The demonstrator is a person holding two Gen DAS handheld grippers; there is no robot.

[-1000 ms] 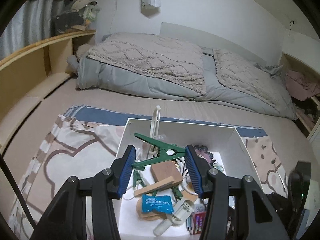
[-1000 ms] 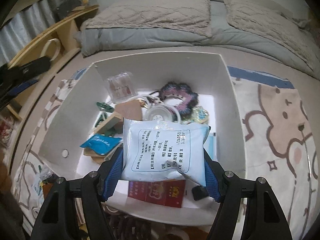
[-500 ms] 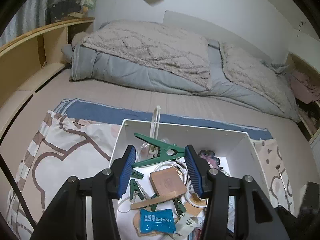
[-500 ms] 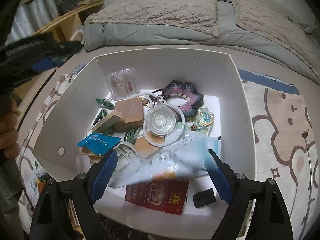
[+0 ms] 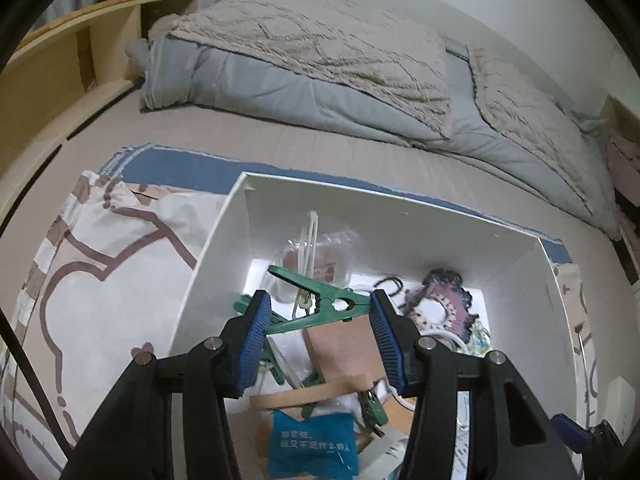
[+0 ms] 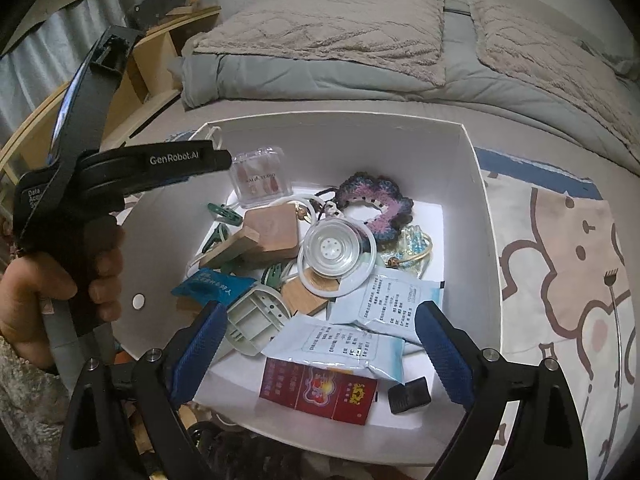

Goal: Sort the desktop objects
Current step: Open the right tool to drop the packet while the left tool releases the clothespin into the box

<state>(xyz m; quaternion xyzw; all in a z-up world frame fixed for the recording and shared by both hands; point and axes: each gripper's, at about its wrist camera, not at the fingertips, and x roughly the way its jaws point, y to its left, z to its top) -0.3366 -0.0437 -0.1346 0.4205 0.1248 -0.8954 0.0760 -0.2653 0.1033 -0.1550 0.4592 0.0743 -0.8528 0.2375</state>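
1. Overall, the bed (image 5: 320, 148) is carrying grey and beige bedding (image 6: 320, 36) at its far end and a patterned cloth (image 5: 100, 264) nearer the cameras.
2. A white box (image 6: 476, 216) is sitting on the patterned cloth, open at the top and holding the sorted objects.
3. The left tool (image 5: 318, 316) is hovering over the box's left half, its blue pads (image 5: 256, 336) pinching a green clothespin (image 5: 320, 300) crosswise; a white cable tie (image 5: 308, 248) is standing up from the clothespin's mouth.
4. The right tool (image 6: 320, 340) is hanging over the box's near edge with its jaws spread wide and nothing between them.
5. Two pale blue sachets (image 6: 352, 344) are lying flat inside the box, near its front wall, overlapping each other.
6. A red packet (image 6: 318, 392) is lying just in front of the sachets, with a small black block (image 6: 410, 394) beside it.
7. A purple crocheted scrunchie (image 6: 376, 204) is resting near the back wall, next to a clear plastic case (image 6: 260, 180).
8. A clear round lid (image 6: 336, 248) is sitting at the centre, beside wooden blocks (image 6: 268, 236) and a blue wrapper (image 6: 212, 286).
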